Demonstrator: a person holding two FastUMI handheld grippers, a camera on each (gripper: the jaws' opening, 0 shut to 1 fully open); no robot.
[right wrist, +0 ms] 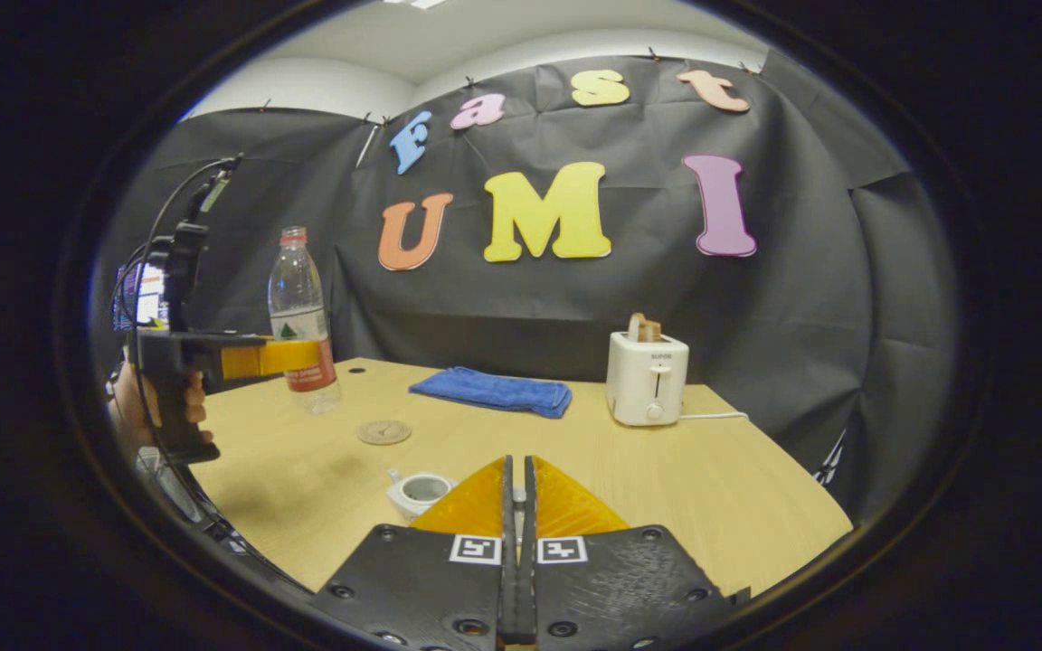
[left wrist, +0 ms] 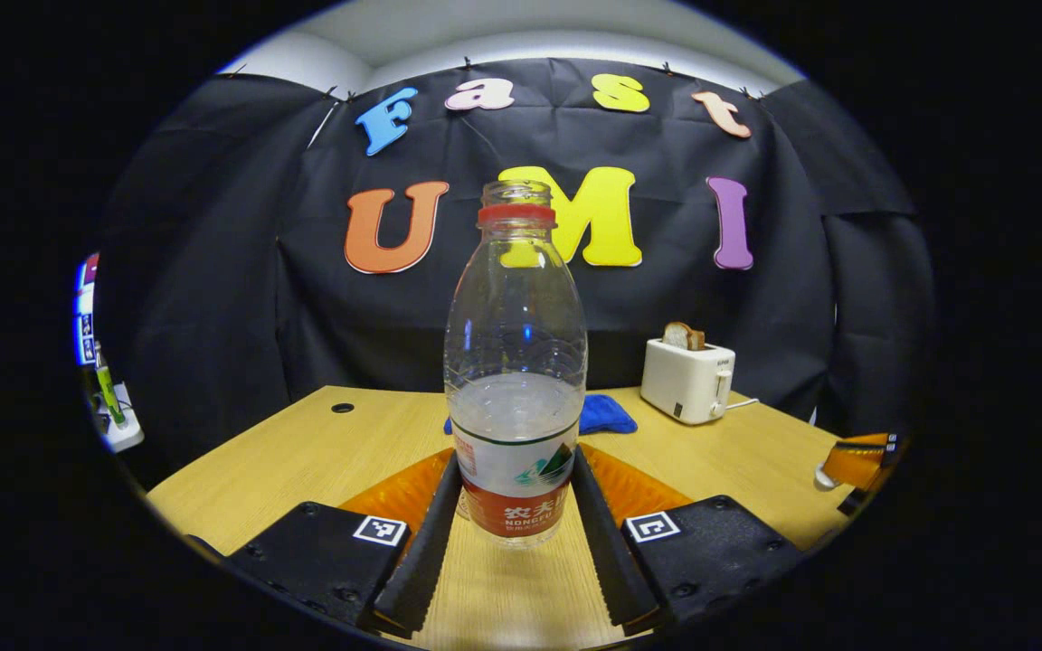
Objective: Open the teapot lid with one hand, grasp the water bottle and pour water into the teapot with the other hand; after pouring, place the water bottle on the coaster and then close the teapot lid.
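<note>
The water bottle (left wrist: 516, 380), uncapped, upright and part full, is clamped at its label by the left gripper (left wrist: 516, 533), lifted above the table (right wrist: 666, 470) near the coaster (right wrist: 384, 432). The right gripper (right wrist: 517, 542), fingers pressed together, hovers over the open teapot (right wrist: 420, 493)

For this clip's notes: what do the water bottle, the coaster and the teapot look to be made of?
Water bottle: clear thin plastic, glossy; the wall shows through it and it carries a printed wrap label.
Coaster: a flat tan disc, matte, possibly wood or cork; too small to settle.
Teapot: white and smooth with a slight sheen, likely glazed ceramic; partly hidden behind the right gripper.
</note>
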